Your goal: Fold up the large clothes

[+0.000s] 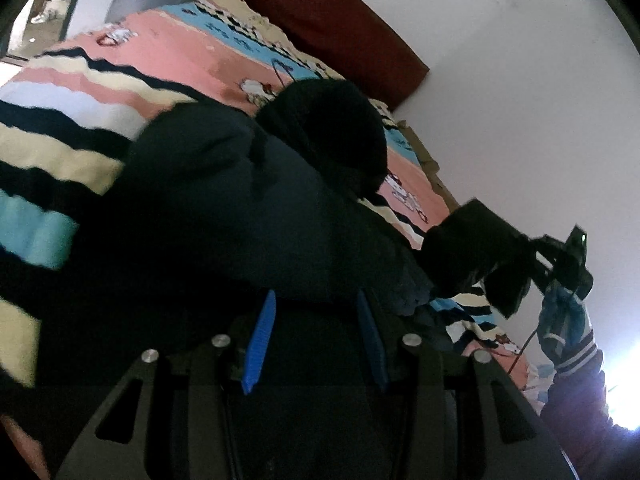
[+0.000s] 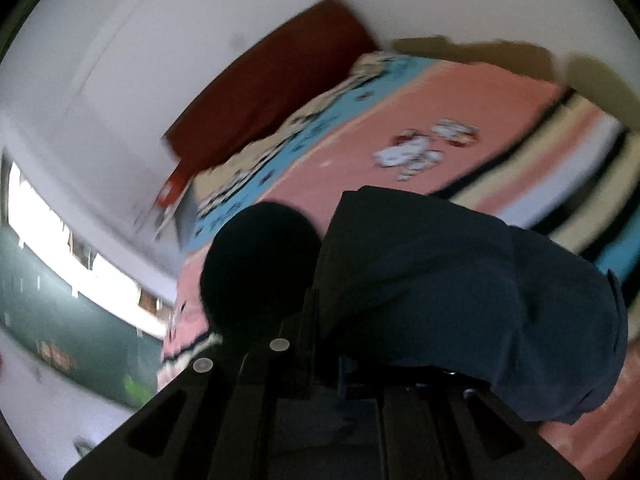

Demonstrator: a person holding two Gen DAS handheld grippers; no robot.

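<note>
On a bed (image 1: 168,52) with a striped cartoon cover lies a dark navy coat (image 1: 224,208). Left tool (image 1: 316,300) grips its bunched fabric between blue pads; right tool (image 2: 320,300) is clenched on the coat's edge, lifting it.

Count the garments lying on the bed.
1. A dark navy jacket with a black hood lies across the striped cartoon bedsheet; both grippers have its near edge. More could be hidden beneath it.
</note>
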